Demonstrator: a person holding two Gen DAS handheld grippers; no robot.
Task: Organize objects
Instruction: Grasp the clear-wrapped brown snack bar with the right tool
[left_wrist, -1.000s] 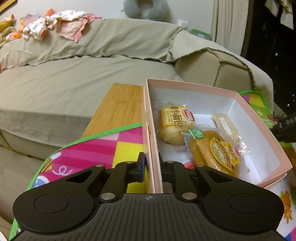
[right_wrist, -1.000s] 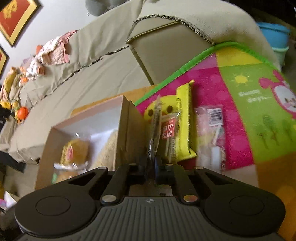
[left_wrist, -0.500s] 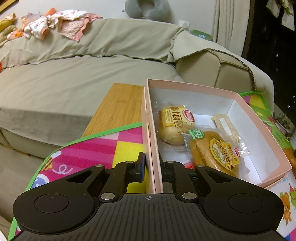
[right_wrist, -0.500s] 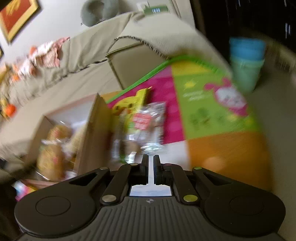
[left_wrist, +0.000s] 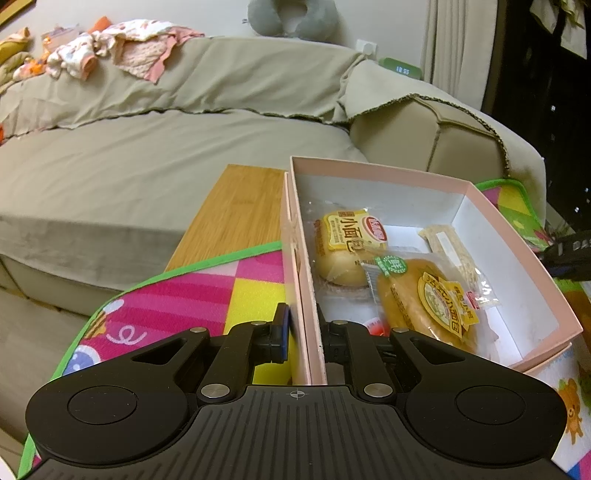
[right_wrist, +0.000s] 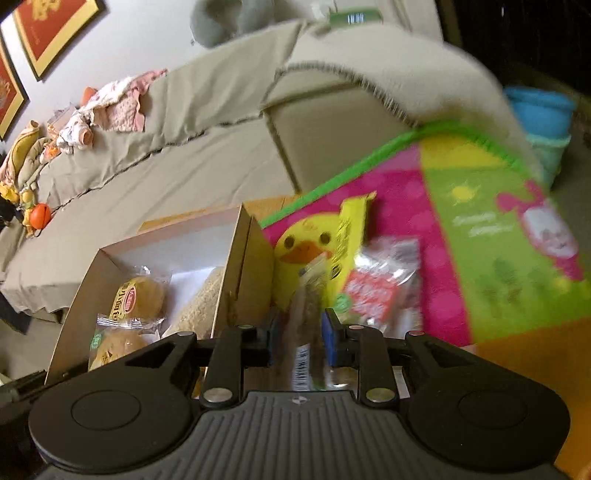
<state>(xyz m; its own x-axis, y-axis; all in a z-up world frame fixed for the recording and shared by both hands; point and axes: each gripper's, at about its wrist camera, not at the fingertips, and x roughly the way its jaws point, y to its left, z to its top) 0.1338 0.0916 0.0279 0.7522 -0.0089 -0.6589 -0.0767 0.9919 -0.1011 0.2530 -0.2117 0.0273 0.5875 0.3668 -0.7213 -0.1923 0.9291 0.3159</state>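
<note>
Left wrist view: the left tool (left_wrist: 304, 332) is clamped on the near wall of the pink cardboard box (left_wrist: 517, 236), one black finger outside and one inside, the thin stiff wall pinched between them. That box is shallow and rectangular, white inside, and sits on a bright foam play mat (left_wrist: 207, 295) laid over a wooden desk (left_wrist: 236, 210) with a pale straight grain. Inside lie a round bun (left_wrist: 345, 247) in clear crinkly film with a yellow label, a second flatter golden bun (left_wrist: 424, 299) in its own clear wrapper overlapping it, and a narrow pale cracker bar (left_wrist: 450, 247) along the far side.

From the right wrist view, the right tool (right_wrist: 295, 332) has its jaws just opening, parted a little, with a slim clear-wrapped packet (right_wrist: 308, 317) standing on edge between the blue pads; motion blur smears it, and I cannot tell whether the pads touch it. It hangs just outside the box's right wall, over the mat. Beyond it on the mat lie a yellow packet (right_wrist: 351, 229) and a crumpled clear bag with a red label (right_wrist: 373, 295). A sofa (left_wrist: 155, 155) draped in a beige cloth stands behind the desk.
</note>
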